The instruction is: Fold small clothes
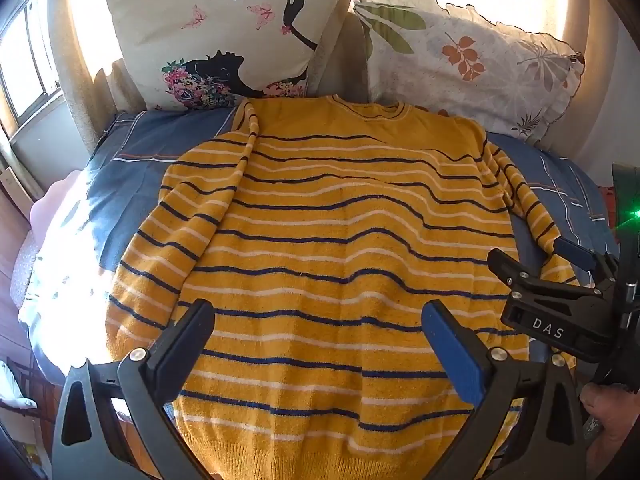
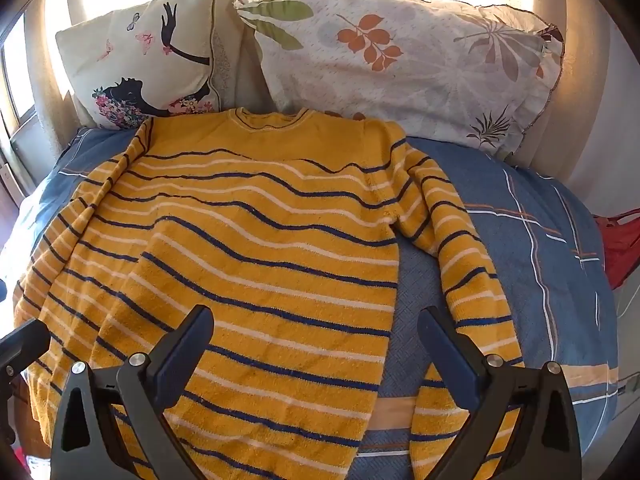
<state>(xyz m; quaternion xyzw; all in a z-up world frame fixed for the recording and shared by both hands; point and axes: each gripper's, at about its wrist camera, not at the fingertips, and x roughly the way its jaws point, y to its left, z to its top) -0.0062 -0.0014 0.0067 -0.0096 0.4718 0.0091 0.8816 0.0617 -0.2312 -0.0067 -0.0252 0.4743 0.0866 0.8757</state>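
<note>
We see a yellow striped sweater [image 1: 332, 240] of fuzzy, nubby terry-like knit with a ribbed hem. It lies on a blue bedspread [image 2: 532, 248] of flat, matt woven cloth. Two printed cloth pillows [image 1: 224, 40] look smooth. Both grippers [image 1: 318, 350] [image 2: 314, 354] are matt black plastic with shiny metal screws.

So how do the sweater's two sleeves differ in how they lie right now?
On the yellow striped sweater, the left sleeve is folded inward and lies across the body; the right sleeve lies off the body on the blue bedspread, a strip of bedspread showing between. The left sleeve lies nearer the figure pillow, the right nearer the leaf pillow. Both carry the same navy and white stripes.
</note>
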